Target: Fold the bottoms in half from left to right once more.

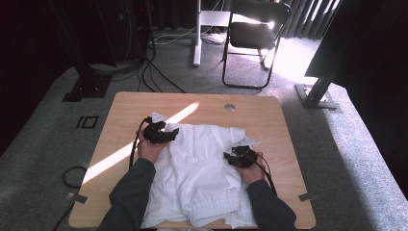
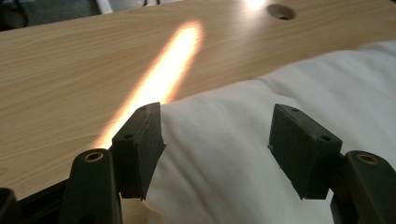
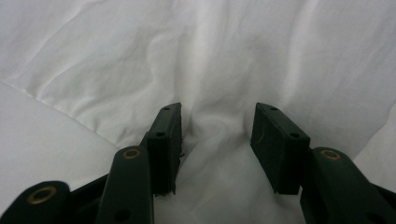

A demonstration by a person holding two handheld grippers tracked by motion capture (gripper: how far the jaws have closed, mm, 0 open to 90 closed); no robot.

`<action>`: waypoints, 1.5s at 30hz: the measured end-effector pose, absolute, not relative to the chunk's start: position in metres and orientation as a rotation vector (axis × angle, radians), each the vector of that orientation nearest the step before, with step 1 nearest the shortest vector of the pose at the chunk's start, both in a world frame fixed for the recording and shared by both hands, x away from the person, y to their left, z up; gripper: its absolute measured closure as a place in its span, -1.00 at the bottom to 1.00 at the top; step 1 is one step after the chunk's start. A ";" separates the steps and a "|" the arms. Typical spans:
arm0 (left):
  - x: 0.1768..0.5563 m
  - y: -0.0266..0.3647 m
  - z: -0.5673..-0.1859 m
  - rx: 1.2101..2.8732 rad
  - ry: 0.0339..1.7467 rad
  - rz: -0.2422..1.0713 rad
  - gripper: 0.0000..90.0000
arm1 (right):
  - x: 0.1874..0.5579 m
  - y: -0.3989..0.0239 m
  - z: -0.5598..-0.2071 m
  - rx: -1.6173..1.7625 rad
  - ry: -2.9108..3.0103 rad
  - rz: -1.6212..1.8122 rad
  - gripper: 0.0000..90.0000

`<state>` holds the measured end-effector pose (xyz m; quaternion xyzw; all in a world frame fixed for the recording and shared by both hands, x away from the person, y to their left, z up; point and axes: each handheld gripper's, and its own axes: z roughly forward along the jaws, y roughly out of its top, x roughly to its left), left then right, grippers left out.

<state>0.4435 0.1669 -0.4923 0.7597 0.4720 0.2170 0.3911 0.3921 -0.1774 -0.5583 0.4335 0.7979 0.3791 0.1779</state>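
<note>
A wooden table [image 1: 120, 125] is seen under a white garment [image 1: 202, 168], apparently a sweatshirt with a ribbed cuff [image 1: 214, 209] turned toward the person, which is spread over the table's middle and near side, its near hem lying at or slightly past the near edge. The left gripper [image 2: 215, 133] is held with its jaws parted over the garment's far-left edge, nothing being clamped; the right gripper [image 3: 217, 133] is pressed down on the right side, jaws apart, with a ridge of cloth raised between them but not yet pinched. If the jaws are closed unevenly, more than one layer could be caught, or the cloth could be dragged off the near edge. Bare wood is left open on the far and left sides, where a sunlit stripe [image 2: 159, 79] and a cable hole [image 1: 229, 107] are seen.
</note>
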 end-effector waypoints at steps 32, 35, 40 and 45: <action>0.490 0.175 -0.542 2.000 1.296 0.273 0.44 | 0.422 -0.208 -0.514 1.347 2.099 1.153 0.23; 0.490 0.175 -0.542 2.001 1.299 0.274 0.45 | 0.440 -0.216 -0.511 1.419 2.092 1.138 0.00; 0.492 0.178 -0.543 1.981 1.303 0.253 0.39 | 0.483 -0.221 -0.534 1.627 2.132 1.057 -0.37; 0.491 0.179 -0.542 1.970 1.302 0.240 0.47 | 0.491 -0.218 -0.545 1.624 2.215 1.078 0.52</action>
